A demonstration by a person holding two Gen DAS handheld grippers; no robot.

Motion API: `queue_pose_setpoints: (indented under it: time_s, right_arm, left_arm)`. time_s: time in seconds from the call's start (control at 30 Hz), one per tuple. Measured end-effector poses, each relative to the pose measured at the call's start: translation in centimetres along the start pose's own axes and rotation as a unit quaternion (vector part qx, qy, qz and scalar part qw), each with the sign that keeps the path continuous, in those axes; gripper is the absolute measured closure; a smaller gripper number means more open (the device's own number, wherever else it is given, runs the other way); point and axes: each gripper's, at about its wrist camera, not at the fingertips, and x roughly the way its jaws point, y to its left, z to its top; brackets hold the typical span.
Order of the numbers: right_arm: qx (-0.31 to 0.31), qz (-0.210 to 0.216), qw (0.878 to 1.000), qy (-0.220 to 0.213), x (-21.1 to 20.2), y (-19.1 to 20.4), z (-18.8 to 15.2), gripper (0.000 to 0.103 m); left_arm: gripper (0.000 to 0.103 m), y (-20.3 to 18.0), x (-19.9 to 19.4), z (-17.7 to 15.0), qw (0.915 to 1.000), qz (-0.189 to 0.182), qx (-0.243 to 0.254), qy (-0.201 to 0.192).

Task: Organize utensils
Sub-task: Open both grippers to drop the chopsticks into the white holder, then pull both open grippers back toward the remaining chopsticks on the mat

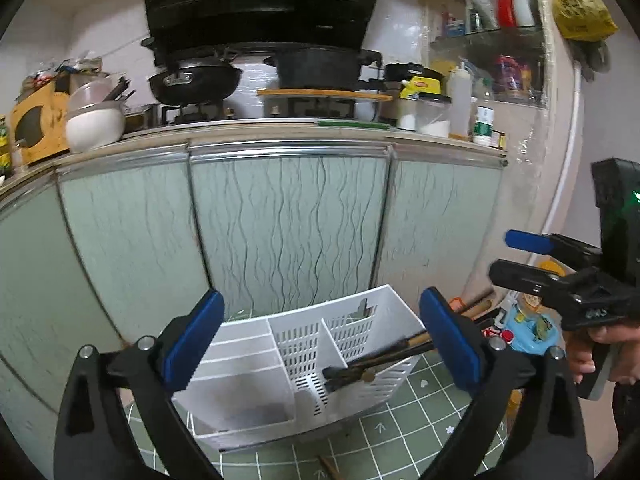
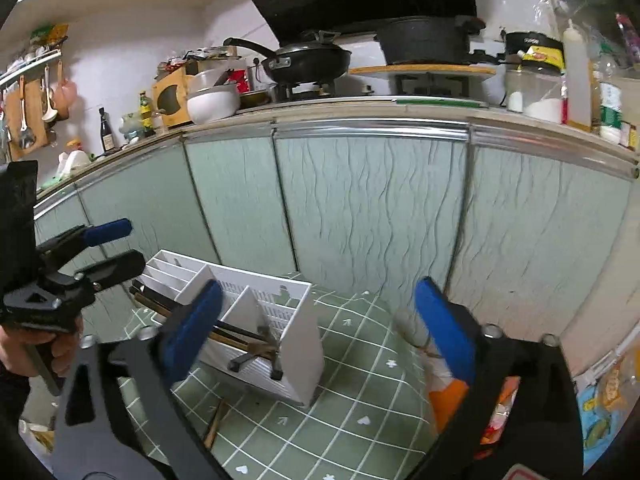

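A white plastic utensil organizer [image 1: 280, 368] with several compartments lies tilted on the green tiled mat; it also shows in the right wrist view [image 2: 296, 320]. Dark and wooden-handled utensils [image 1: 376, 360] lie across its perforated right compartment, also in the right wrist view [image 2: 240, 340]. My left gripper [image 1: 320, 344] is open and empty, hovering just above the organizer. My right gripper [image 2: 316, 324] is open and empty, raised to the organizer's right; it appears in the left wrist view [image 1: 516, 256]. A loose wooden stick [image 2: 216, 424] lies on the mat in front of the organizer.
Pale green cabinet doors [image 1: 288, 224] stand right behind the organizer. The counter above holds a wok [image 1: 192, 80], a pot [image 1: 320, 64], a white bowl [image 1: 92, 120] and jars. Colourful toys [image 1: 528, 328] and an orange packet [image 2: 452, 396] lie on the right.
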Motion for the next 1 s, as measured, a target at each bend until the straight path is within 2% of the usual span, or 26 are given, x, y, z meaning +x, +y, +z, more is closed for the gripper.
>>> queue_pose_setpoints:
  time_s: [0.5,1.0]
  right_arm:
    - [-0.028,-0.007,1.0,-0.006,-4.7,3.0,-2.1,0.009]
    - [-0.06,-0.022,0.998,-0.006,-8.6,6.7,-8.3,0.009]
  left_arm:
    - [0.005,-0.8,-5.8,-2.0,0.9998,0.011,-0.001,-0.018]
    - [0.005,-3.0,-11.3,-7.3,0.999,0.04,0.0,-0.018]
